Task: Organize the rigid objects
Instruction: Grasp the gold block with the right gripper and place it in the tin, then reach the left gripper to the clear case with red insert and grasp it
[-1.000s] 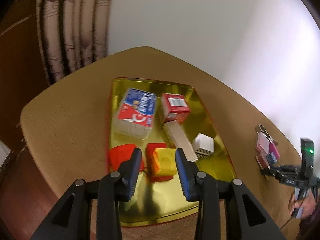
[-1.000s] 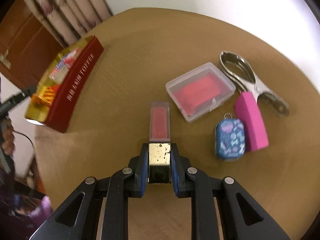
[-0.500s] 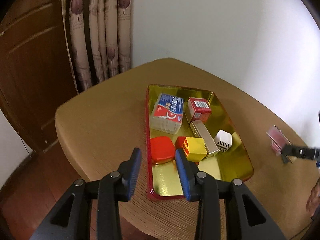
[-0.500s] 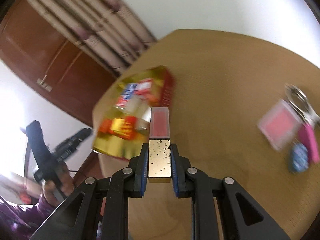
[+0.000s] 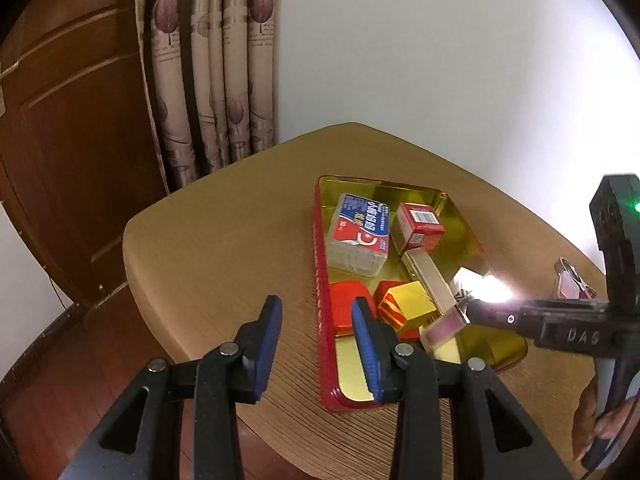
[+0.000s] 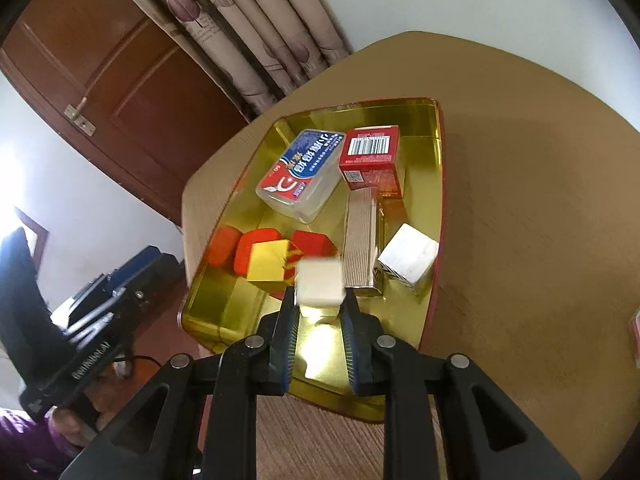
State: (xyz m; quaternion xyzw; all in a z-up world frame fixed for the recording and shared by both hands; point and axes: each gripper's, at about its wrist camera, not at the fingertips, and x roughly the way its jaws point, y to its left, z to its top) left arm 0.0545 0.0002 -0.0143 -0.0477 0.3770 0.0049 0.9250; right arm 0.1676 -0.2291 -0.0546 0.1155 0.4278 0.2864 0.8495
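Right gripper (image 6: 319,320) is clamped on the little pink stick (image 6: 320,283), low centre of its own view, hanging over the near end of the gold tray (image 6: 436,184). I guess that spot's picked because it's the bare patch beside the yellow box (image 6: 269,266). Left gripper (image 5: 316,322) sits half open and empty by the tray's left rim, out of the way.

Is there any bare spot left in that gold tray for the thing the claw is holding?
Yes: the gold tray's near end is bare, in front of the yellow box and striped box. The far half is crowded around the blue-labelled box and red carton.
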